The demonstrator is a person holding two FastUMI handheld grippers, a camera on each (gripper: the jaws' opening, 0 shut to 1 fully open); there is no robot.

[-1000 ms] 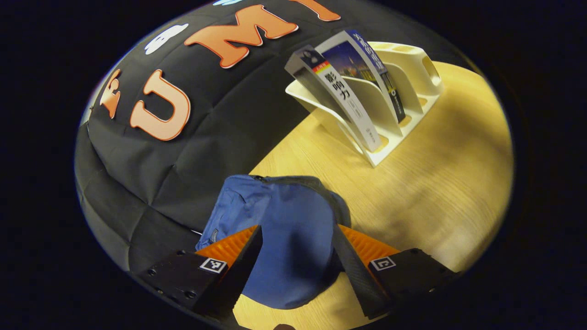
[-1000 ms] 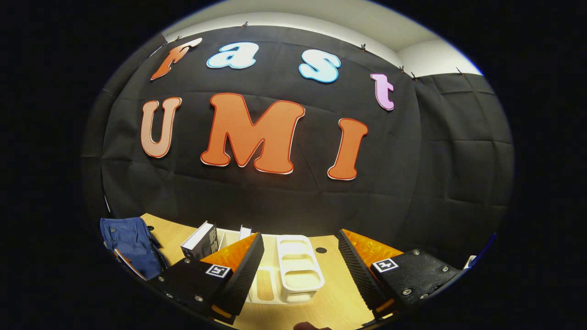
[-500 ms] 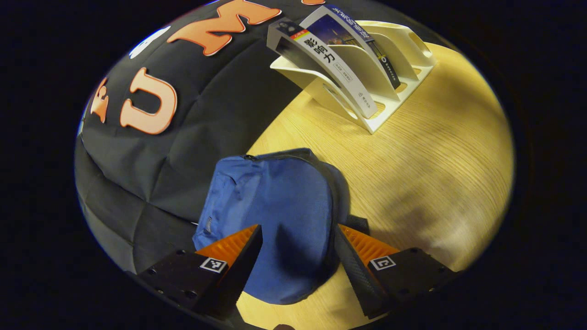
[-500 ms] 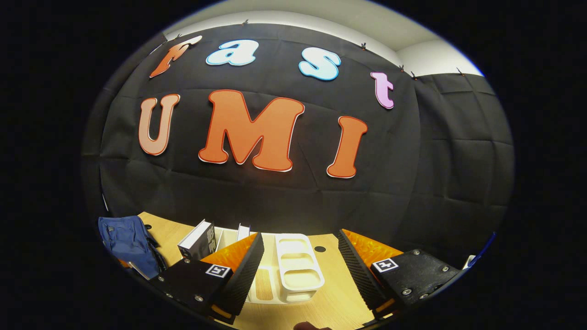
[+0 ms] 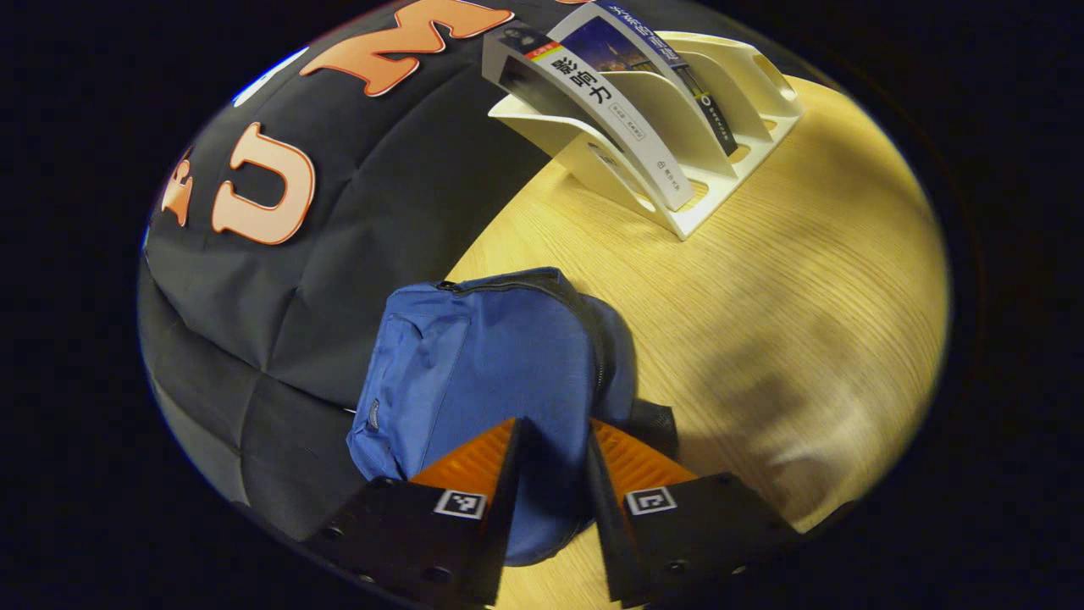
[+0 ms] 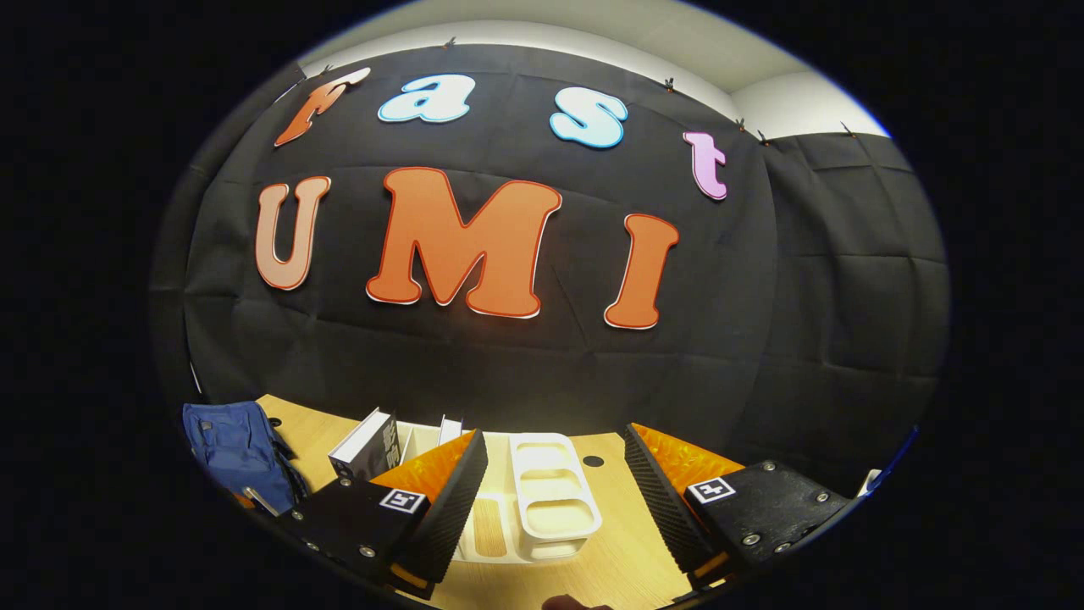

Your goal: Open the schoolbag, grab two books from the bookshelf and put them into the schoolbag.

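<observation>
The blue schoolbag lies zipped on the wooden table against the booth's wall. My left gripper hangs over its near end, fingers drawn in on a fold of the blue fabric. Beyond the bag stands a white bookshelf with two leaning books: a grey-and-white one and a blue-covered one. My right gripper is open above the bookshelf, with nothing between its fingers. In the right gripper view the books stand left of it and the schoolbag sits at far left.
A black mesh part of the bag sticks out beside my left gripper's fingers. The right slots of the bookshelf hold nothing. A small round hole sits in the table behind the shelf.
My left gripper has moved forward over the schoolbag and its fingers have gone from wide open to nearly together on the fabric. The right gripper has barely moved.
</observation>
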